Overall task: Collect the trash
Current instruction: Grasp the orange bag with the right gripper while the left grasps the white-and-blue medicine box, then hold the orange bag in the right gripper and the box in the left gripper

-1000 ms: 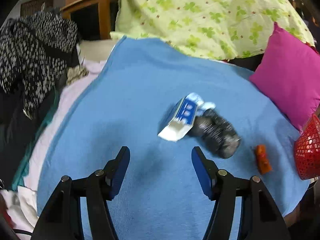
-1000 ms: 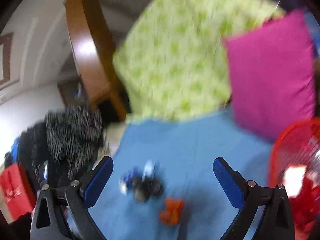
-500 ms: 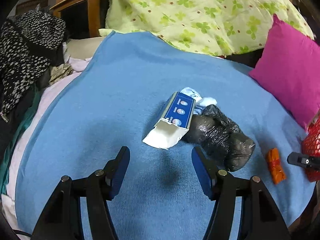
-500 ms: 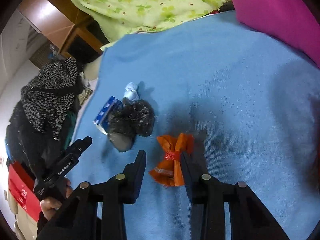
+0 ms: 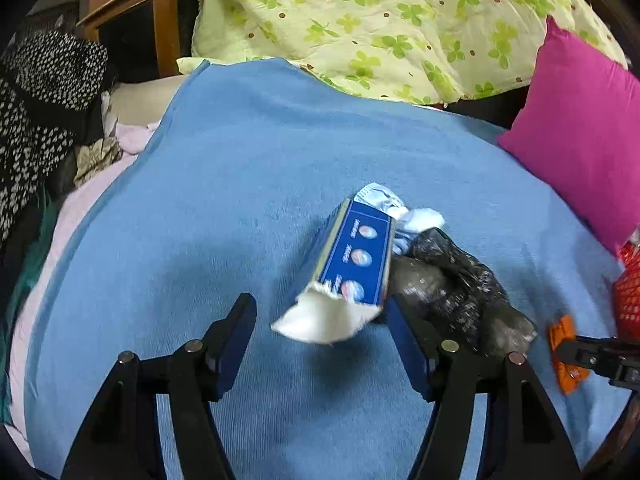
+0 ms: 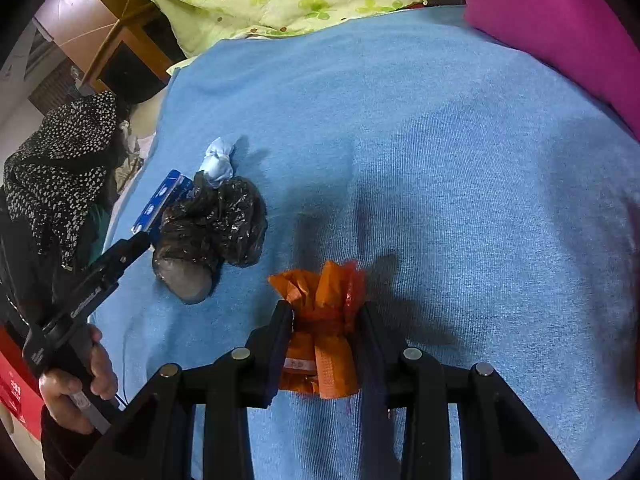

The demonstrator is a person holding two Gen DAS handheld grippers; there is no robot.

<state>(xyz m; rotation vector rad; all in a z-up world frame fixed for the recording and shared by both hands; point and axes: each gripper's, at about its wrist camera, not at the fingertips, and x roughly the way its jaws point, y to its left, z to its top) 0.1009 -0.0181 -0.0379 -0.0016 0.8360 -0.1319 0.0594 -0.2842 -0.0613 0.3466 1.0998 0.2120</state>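
Observation:
A torn blue and white box (image 5: 352,268) lies on the blue blanket (image 5: 240,184), leaning on a crumpled black bag (image 5: 460,292), with a white tissue wad (image 5: 416,216) behind. My left gripper (image 5: 320,316) is open, its tips on either side of the box's torn white end. An orange wrapper (image 6: 324,320) lies on the blanket in the right wrist view; my right gripper (image 6: 326,320) has closed onto its sides. The black bag (image 6: 212,224) and the box (image 6: 160,200) show to its left. The orange wrapper (image 5: 566,356) also shows at the right of the left wrist view.
A red mesh basket (image 5: 630,292) stands at the blanket's right edge. A magenta pillow (image 5: 580,128) and a green floral quilt (image 5: 380,20) lie behind. Black-and-white clothing (image 5: 36,112) is heaped on the left beside a wooden cabinet (image 5: 132,20).
My left gripper has moved forward until its tips flank the box. My right gripper swung down from the basket to the orange wrapper and narrowed onto it.

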